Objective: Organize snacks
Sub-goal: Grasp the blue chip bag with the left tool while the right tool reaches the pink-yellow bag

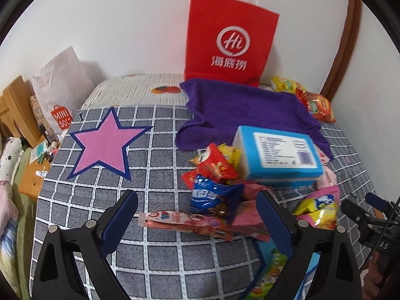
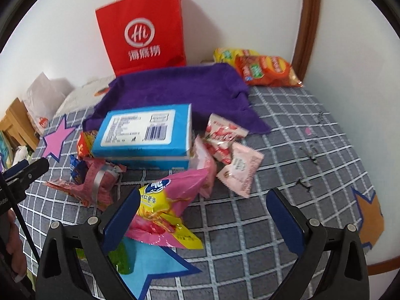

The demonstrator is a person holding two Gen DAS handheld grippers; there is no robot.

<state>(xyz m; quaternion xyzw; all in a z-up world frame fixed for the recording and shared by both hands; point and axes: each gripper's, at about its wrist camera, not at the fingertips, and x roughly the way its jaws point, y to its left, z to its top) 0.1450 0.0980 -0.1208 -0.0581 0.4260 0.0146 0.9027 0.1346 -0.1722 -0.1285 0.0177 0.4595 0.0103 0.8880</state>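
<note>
A heap of snack packets lies on a grey checked cloth [image 1: 160, 180]. A blue box [image 1: 277, 155] rests on top of the heap. My left gripper [image 1: 197, 195] is open just above a blue packet [image 1: 212, 197] and a long pink-red packet [image 1: 185, 222], touching neither. My right gripper [image 2: 205, 192] is open too, its left finger beside a pink and yellow packet [image 2: 165, 200] and nothing pressed between its pads. Small pink packets [image 2: 240, 167] and a red-white candy bag [image 2: 222, 135] lie to the right of the blue box [image 2: 145, 132].
A red paper bag [image 1: 230, 37] stands against the wall behind a purple cloth [image 1: 240, 110]. An orange chip bag [image 2: 267, 71] and a yellow bag [image 2: 230, 53] lie in the far corner. Paper stars mark the cloth: pink [image 1: 105, 142], blue [image 2: 155, 260], orange [image 2: 370, 220].
</note>
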